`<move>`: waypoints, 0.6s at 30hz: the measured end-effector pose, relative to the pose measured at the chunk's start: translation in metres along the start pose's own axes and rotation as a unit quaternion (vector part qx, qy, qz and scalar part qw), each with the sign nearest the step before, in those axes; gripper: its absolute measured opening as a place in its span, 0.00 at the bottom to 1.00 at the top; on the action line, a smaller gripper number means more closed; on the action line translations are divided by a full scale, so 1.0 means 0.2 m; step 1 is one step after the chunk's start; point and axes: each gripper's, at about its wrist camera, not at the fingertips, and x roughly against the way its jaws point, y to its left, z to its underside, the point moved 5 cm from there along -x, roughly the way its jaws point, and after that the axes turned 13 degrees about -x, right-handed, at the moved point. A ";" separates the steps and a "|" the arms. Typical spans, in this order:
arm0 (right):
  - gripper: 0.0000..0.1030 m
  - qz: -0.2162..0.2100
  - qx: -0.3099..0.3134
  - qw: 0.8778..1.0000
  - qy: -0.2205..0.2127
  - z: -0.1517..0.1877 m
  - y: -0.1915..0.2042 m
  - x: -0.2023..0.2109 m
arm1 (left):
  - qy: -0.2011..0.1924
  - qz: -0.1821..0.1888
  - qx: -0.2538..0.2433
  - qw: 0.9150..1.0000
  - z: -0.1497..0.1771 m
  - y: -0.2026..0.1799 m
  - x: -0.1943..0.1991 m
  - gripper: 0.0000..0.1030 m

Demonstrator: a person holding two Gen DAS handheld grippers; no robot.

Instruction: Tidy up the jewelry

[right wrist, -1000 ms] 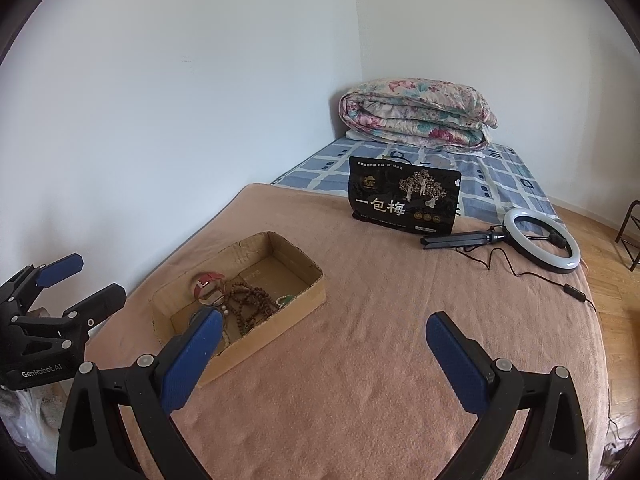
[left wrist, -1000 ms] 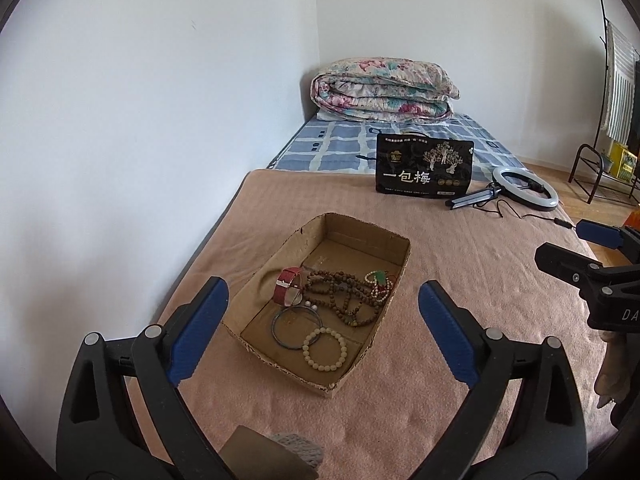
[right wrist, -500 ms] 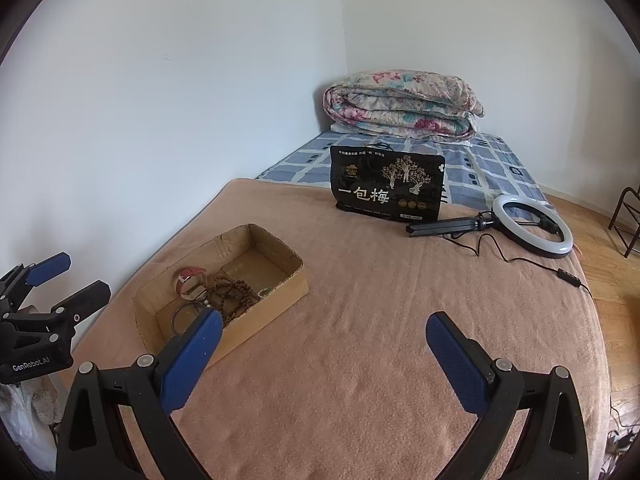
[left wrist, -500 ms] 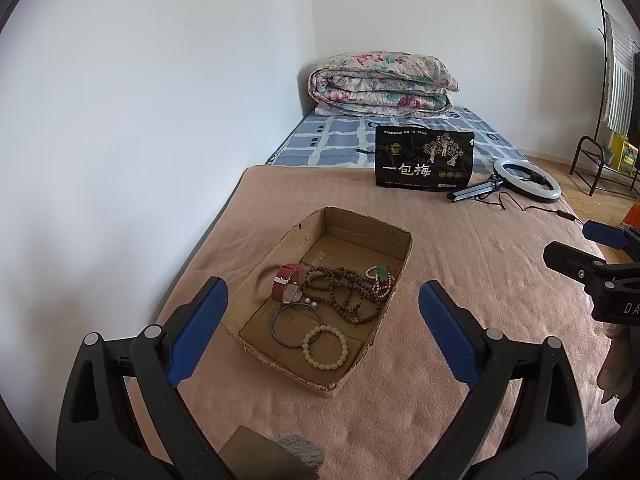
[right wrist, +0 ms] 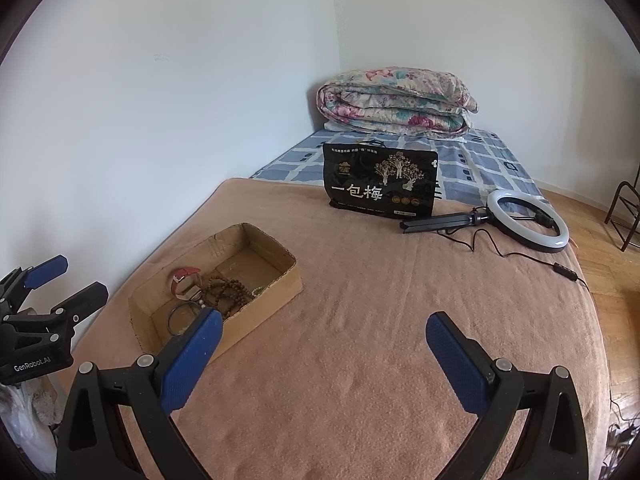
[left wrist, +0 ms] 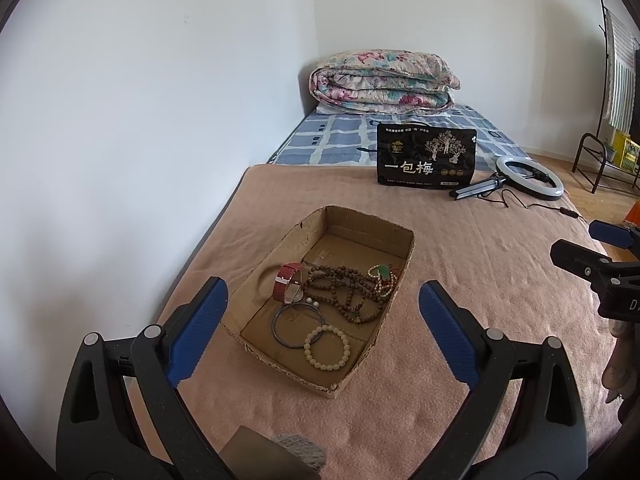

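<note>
a shallow cardboard box (left wrist: 362, 236) with torn, uneven edges sits open on the pink blanket (left wrist: 480, 272) that covers the bed, near the wall side. the jewelry lies loose inside it: a red-strapped watch (left wrist: 287, 282) leans at the left, a long strand of dark brown wooden beads (left wrist: 344, 292) is heaped in the middle, and a pale beaded piece with a green stone (left wrist: 383, 274) rests toward the right wall. nearer the front lie a thin dark bangle (left wrist: 297, 325) and a cream bead bracelet (left wrist: 327, 347), the two touching.

the left tool (left wrist: 323, 328) hangs above the near end of the box, its blue-padded fingers spread wide, holding and touching nothing. the right tool (right wrist: 324, 356) hovers over bare blanket just right of the box, fingers equally wide apart and empty.

farther back stand a black snack bag (left wrist: 426, 154), a ring light (left wrist: 529, 179) and a folded floral quilt (left wrist: 384, 82).
</note>
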 end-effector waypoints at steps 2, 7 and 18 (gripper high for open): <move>1.00 0.003 -0.002 1.000 0.000 0.00 -0.01 0.00 | 0.000 0.002 0.000 1.000 0.00 -0.01 0.00 0.95; 1.00 0.006 -0.007 1.000 0.003 0.00 -0.02 -0.01 | 0.000 0.002 0.000 1.000 0.00 -0.01 0.00 0.95; 1.00 0.007 -0.007 1.000 0.005 0.01 -0.02 -0.01 | 0.000 0.001 0.000 1.000 0.00 0.00 0.00 0.95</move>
